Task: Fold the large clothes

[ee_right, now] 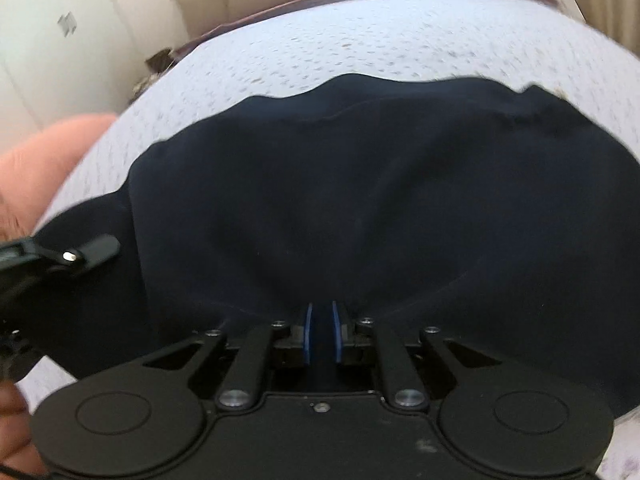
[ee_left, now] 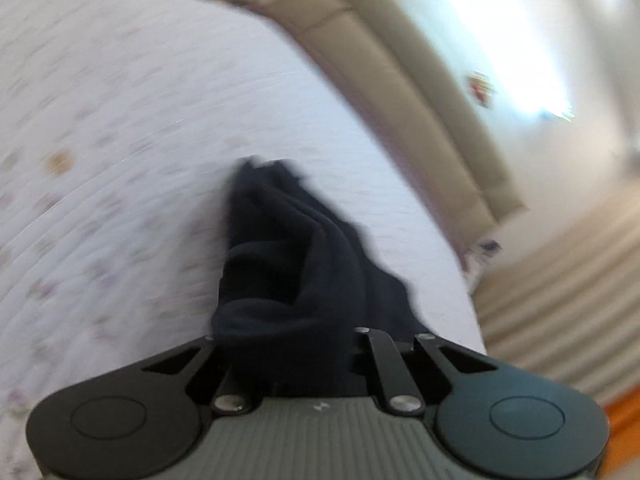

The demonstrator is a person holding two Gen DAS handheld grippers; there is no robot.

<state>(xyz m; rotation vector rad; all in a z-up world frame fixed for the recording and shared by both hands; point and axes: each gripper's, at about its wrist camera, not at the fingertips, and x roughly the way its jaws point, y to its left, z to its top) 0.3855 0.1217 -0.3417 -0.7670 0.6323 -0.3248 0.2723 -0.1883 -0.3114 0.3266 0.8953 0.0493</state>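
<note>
So the dark navy garment (ee_right: 380, 208) was spread on the bed (ee_right: 360, 48), taking up most of the middle of the right wrist view, its long axis running left to right across the frame. The right tongs (ee_right: 321, 334) were clamped on its near edge, blue pads (ee_right: 307, 332) almost together with cloth between. In the left wrist view a bunched-up strip of it ran from bottom centre up toward the middle, swallowing the left tongs (ee_left: 288, 344), which looked pinched on it. Both views were blurry.
</note>
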